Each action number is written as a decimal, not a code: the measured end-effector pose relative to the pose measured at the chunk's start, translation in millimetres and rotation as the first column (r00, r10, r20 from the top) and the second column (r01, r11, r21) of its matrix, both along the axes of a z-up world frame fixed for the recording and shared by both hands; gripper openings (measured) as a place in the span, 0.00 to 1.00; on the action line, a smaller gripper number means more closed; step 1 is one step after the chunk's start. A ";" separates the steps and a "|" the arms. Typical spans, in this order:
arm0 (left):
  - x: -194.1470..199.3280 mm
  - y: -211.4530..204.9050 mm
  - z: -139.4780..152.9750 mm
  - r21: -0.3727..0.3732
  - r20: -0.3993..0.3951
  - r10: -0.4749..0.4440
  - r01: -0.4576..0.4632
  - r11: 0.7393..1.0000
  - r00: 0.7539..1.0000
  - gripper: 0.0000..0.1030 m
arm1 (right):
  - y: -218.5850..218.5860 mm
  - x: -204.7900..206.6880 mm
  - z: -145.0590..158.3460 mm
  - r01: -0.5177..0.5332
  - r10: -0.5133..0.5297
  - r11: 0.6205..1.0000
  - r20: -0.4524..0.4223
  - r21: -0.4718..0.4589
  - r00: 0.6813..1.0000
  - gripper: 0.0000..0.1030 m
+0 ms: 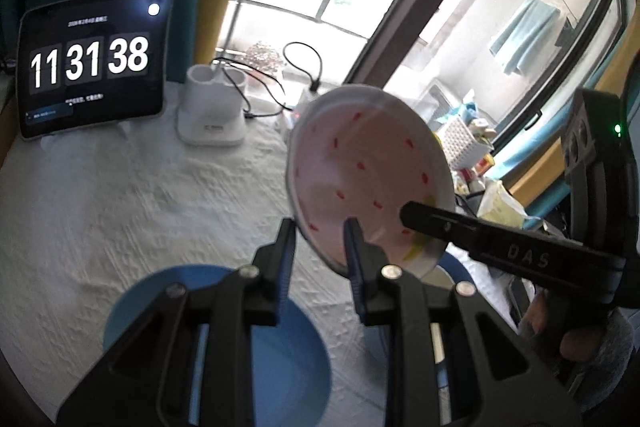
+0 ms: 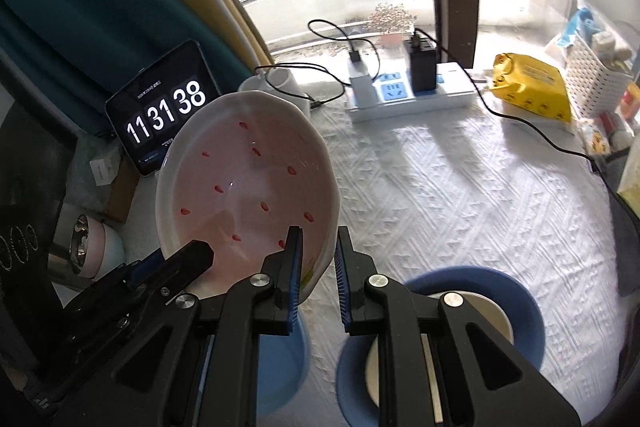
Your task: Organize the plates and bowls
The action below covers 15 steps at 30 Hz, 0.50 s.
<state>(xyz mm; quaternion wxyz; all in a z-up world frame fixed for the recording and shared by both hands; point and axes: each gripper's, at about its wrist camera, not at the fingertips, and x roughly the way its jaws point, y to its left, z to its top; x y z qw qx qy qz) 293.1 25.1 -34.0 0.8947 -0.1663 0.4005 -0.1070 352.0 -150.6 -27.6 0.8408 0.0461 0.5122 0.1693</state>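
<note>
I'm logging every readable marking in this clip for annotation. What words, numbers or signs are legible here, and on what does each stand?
"11 31 38": large clock digits on the tablet screen.
"DAS": raised letters on the finger of the right hand-held gripper, seen from the left wrist.
Small lines above and below the clock digits: too small to read.
Print on the yellow pack: blurred, unreadable.
Label on the white charging stand: unreadable.
</note>
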 end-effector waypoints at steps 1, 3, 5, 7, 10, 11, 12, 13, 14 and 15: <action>-0.5 -3.7 0.1 0.002 -0.001 -0.006 0.006 1.000 1.000 0.24 | -2.2 -1.0 0.8 0.003 -0.003 1.000 0.001 0.002 1.000 0.17; -1.7 -8.9 0.5 0.005 0.000 -0.014 0.014 1.000 1.000 0.24 | -9.3 -4.0 2.3 0.012 -0.012 1.000 0.004 0.005 1.000 0.17; -3.6 -15.6 1.4 0.008 0.002 -0.023 0.023 1.000 1.000 0.24 | -15.3 -6.6 2.9 0.019 -0.019 1.000 0.005 0.006 1.000 0.17; -6.0 -21.8 2.0 0.002 0.004 -0.029 0.029 1.000 1.000 0.24 | -22.5 -10.4 3.8 0.027 -0.027 1.000 0.007 0.006 1.000 0.17; -10.4 -33.9 2.1 0.002 0.005 -0.046 0.046 0.999 0.999 0.24 | -31.7 -15.2 5.8 0.036 -0.036 0.999 0.010 0.002 0.999 0.17; -11.3 -36.4 2.3 0.001 0.004 -0.051 0.051 0.999 0.999 0.24 | -35.5 -17.0 6.3 0.040 -0.040 0.999 0.010 0.003 0.999 0.17; -12.0 -39.4 2.1 0.001 0.004 -0.058 0.058 0.998 0.998 0.24 | -40.1 -19.2 7.0 0.045 -0.045 0.999 0.012 0.001 0.999 0.17; -13.0 -42.8 2.2 0.002 0.004 -0.063 0.063 0.998 0.998 0.24 | -42.8 -20.5 7.3 0.049 -0.049 0.999 0.013 0.001 0.999 0.17; -14.0 -46.3 2.4 0.003 0.002 -0.069 0.069 0.998 0.998 0.24 | -47.2 -22.6 7.7 0.054 -0.054 0.999 0.013 0.000 0.998 0.17; -14.8 -48.7 2.6 0.003 0.002 -0.072 0.072 0.997 0.997 0.24 | -49.9 -24.2 7.8 0.056 -0.056 0.998 0.014 0.000 0.998 0.17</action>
